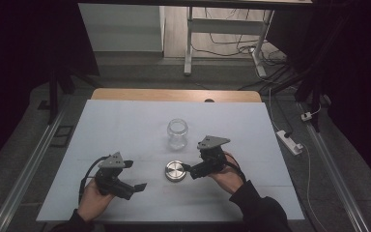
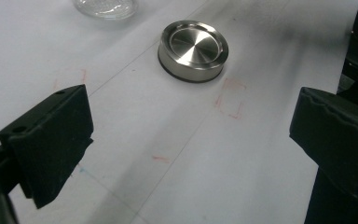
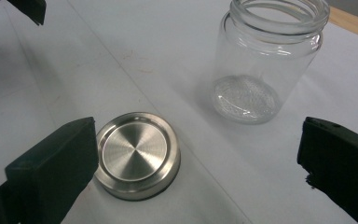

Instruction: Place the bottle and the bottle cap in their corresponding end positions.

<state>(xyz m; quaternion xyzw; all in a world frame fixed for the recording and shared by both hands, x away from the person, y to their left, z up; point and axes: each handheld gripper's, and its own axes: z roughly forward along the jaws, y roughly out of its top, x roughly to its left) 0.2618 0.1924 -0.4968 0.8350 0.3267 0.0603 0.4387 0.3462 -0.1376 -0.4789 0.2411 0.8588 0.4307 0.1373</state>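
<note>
While I hold both grippers low over the white surface (image 1: pixel 125 121), the metal lid (image 1: pixel 175 171) lies flat between them, near the front middle, with its brushed top facing up. My right gripper (image 1: pixel 192 171) sits just beside the lid on its right, its fingers spread wide and holding nothing; in the right gripper view one finger (image 3: pixel 51 168) stands right next to the lid's (image 3: pixel 137 154) rim, though I cannot tell whether it touches, and the other is well off to the side. The empty glass jar (image 1: pixel 178 133) stands upright and uncapped just behind the lid, a little apart from it. My left gripper (image 1: pixel 136 176) rests farther left, fingers also wide apart and empty, aimed toward the lid (image 2: pixel 193 50), which lies well ahead of them.
</note>
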